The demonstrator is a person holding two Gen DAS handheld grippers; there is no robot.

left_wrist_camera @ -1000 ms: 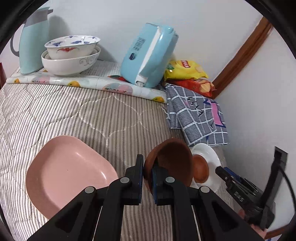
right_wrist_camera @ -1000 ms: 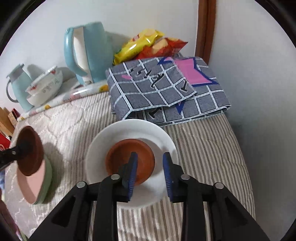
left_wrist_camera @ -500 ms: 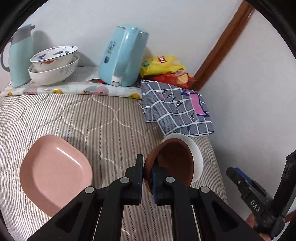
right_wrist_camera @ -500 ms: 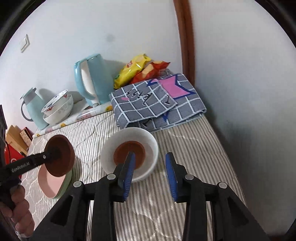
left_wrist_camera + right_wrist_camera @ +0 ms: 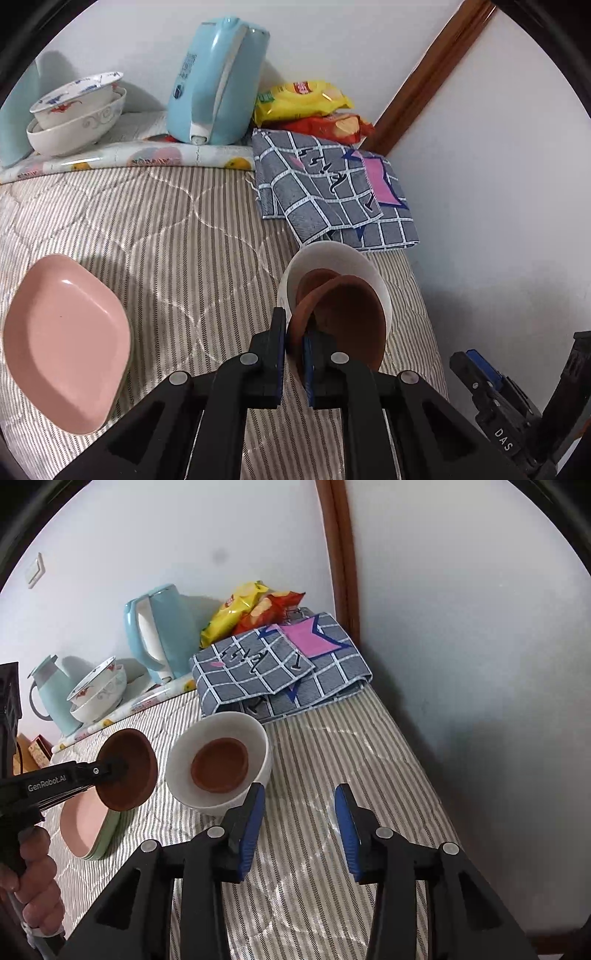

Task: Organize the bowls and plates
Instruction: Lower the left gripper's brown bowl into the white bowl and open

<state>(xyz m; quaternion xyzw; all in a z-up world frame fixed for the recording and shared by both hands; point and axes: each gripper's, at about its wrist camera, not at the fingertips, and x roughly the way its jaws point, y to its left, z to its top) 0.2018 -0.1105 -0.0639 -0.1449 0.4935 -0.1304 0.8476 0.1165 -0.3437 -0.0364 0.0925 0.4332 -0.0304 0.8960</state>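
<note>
2 brown bowls [image 5: 127, 770], 3 white bowls [image 5: 221, 760], 2 stacked plates [image 5: 62, 339], 2 kettles [image 5: 218, 81], 2 snack bags [image 5: 303, 99], 1 cloth [image 5: 328, 192].

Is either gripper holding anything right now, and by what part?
The left gripper holds a brown bowl by its rim, one finger inside and one outside. The right gripper is open and holds nothing.

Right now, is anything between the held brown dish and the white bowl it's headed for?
Nothing visible. The left gripper holds the brown dish beside the white bowl, which holds one brown dish.
</note>
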